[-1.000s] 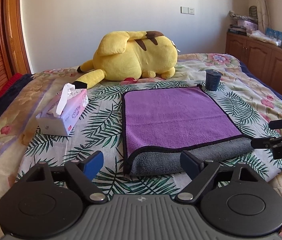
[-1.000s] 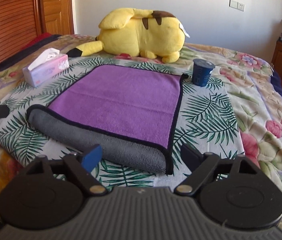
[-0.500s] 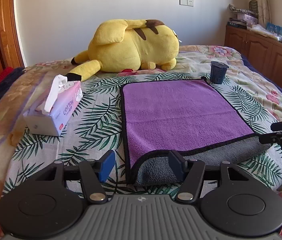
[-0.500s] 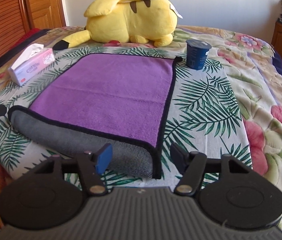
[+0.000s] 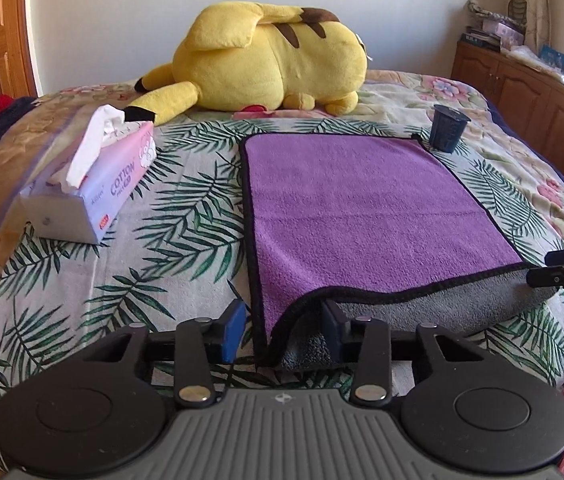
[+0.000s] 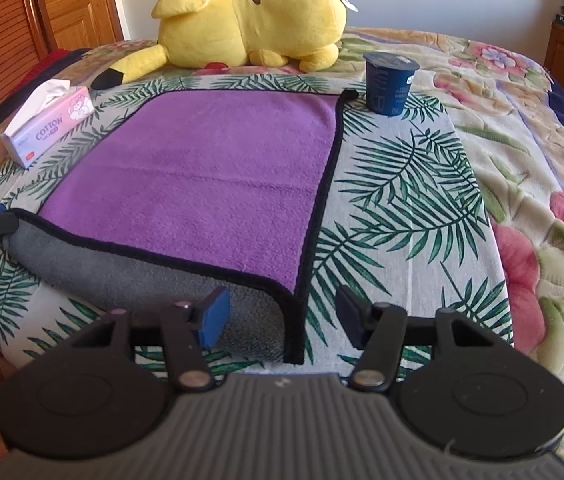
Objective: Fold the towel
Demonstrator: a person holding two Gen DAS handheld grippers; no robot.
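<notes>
From the left wrist view, the tissue box (image 5: 90, 192) reads "COTTON" on its pink side, with smaller print too fine to make out and a tissue sticking up from the top. It lies on the bed (image 5: 162, 240), well to the left of the towel (image 5: 362, 216). The towel is purple with black edging, spread flat on the palm-leaf bedspread, its near edge folded to show a grey underside. The left tool (image 5: 284, 326) is spread, its pads either side of the towel's near left corner. A yellow plush toy (image 5: 270, 60) lies beyond the towel, and a dark blue cup (image 5: 448, 128) stands at its far right corner.

From the right wrist view, "COTTON" (image 6: 48, 124) reads again; the cup's (image 6: 390, 82) white lettering is too blurred. The right tool (image 6: 280, 316) is spread around the towel's (image 6: 210, 176) near right corner.
</notes>
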